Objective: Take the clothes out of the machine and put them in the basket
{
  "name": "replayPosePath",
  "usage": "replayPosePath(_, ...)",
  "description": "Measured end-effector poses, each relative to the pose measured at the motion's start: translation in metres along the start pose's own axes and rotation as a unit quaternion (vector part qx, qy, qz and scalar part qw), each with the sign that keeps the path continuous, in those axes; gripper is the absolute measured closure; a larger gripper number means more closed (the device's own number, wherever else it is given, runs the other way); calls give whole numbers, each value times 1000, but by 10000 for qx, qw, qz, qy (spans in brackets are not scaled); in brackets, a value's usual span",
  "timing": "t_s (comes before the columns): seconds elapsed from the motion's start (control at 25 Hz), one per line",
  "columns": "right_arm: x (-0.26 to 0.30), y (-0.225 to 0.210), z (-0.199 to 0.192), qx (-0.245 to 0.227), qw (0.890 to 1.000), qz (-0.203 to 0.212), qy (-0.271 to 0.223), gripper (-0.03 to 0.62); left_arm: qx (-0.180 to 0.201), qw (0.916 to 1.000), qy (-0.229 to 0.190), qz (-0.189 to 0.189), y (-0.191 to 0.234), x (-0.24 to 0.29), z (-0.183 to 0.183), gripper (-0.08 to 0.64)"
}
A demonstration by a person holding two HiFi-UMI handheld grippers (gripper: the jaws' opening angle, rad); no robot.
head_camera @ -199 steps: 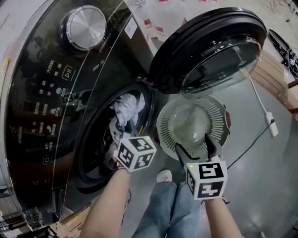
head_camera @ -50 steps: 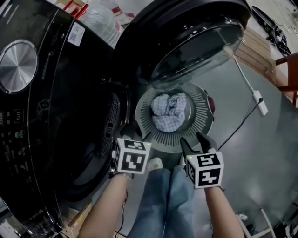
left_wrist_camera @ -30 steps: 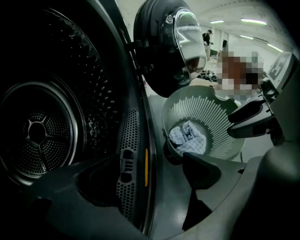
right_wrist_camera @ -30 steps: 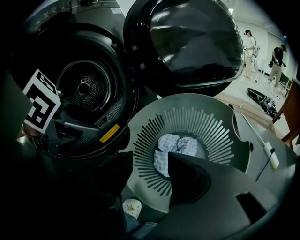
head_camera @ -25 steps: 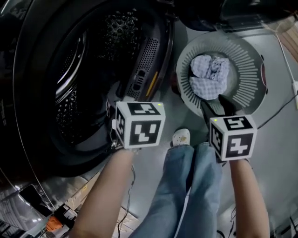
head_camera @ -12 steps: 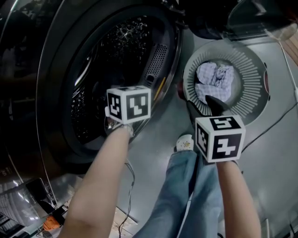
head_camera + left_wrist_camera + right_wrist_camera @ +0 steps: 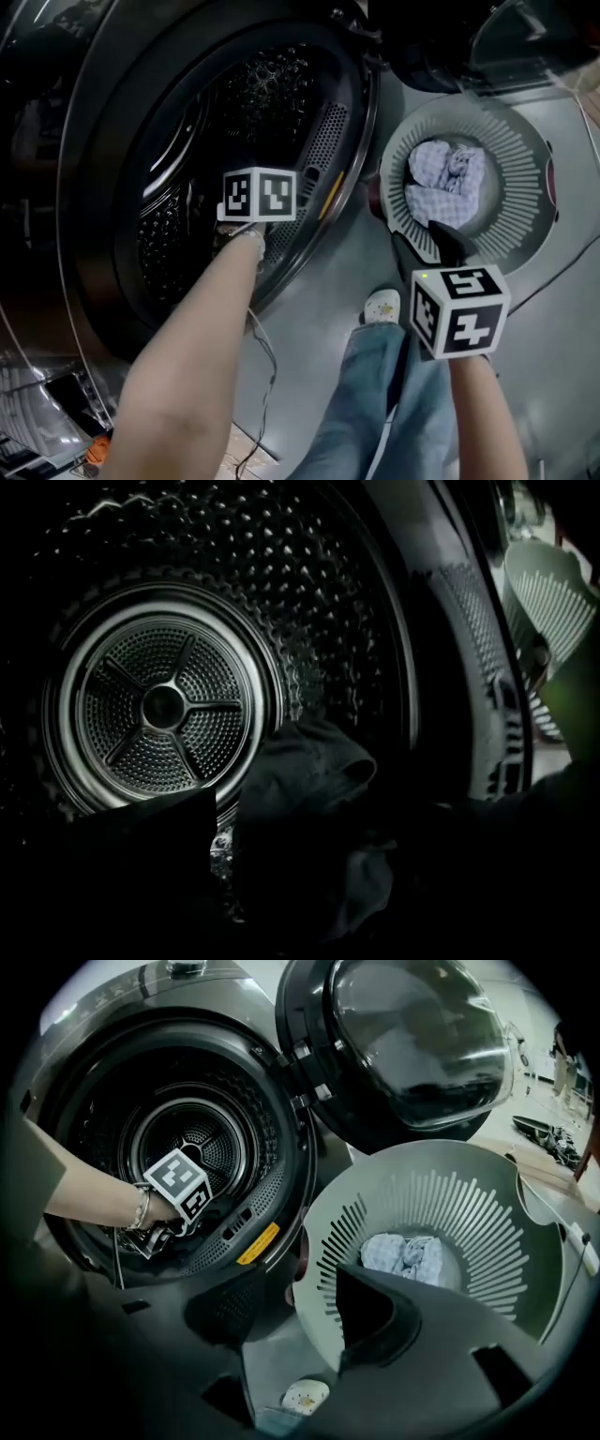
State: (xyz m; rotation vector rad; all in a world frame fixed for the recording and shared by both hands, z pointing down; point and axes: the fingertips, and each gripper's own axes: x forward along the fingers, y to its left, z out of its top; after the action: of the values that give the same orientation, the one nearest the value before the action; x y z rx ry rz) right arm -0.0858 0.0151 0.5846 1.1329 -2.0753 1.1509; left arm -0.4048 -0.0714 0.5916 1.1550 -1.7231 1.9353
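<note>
Now L claw (image 7: pixel 314 855) inside drum (image 7: pixel 164 705), just spreading wide, dark garment (image 7: pixel 309 761) loose between jaws. R claw (image 7: pixel 291 1326) spread, empty; basket (image 7: pixel 469 1204) just ahead.

A grey floor (image 7: pixel 309 328) is spreading out below, shining dully. A person's legs in blue jeans (image 7: pixel 375 412) are standing on it, with one pale shoe (image 7: pixel 382 305) peeking out at the hem. A white cord (image 7: pixel 583 1241) is lying across the floor at the far right. A thin dark cable (image 7: pixel 265 375) is trailing down toward a small orange object (image 7: pixel 97 448) in the lower left corner.
</note>
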Motion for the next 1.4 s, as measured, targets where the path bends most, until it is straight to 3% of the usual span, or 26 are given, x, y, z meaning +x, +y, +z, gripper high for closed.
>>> replayPosePath(0.2, 14, -11, -2, -52, 10000, 26, 30, 371, 459, 9987, 222, 89, -5, 26, -9, 21)
replayPosePath(0.4, 27, -16, 7, -164, 9998, 70, 0, 371, 776, 9954, 522, -208, -17, 47, -14, 20)
replayPosePath(0.64, 54, -11, 18, -469, 9988, 100, 122, 371, 781, 9921, 898, -388, -22, 58, -25, 18)
replayPosePath(0.96, 76, 29, 20, -1168, 9917, 166, 508, 371, 290, 9932, 1038, -443, -19, 60, -33, 23)
replayPosePath(1.0, 76, 35, 20, -1267, 9903, 226, 521, 371, 244, 9932, 1038, -476, -19, 60, -33, 80)
replayPosePath(1.08, 74, 42, 16, -1468, 9872, 299, 550, 372, 187, 9932, 1061, -451, -17, 58, -35, 312)
replayPosePath(1.12, 72, 43, 14, -1567, 9855, 302, 575, 372, 220, 9935, 1044, -401, -16, 57, -35, 354)
replayPosePath(1.4, 52, 40, 20, -1624, 9847, 274, 564, 374, 376, 9975, 575, 164, -3, 41, -26, 403)
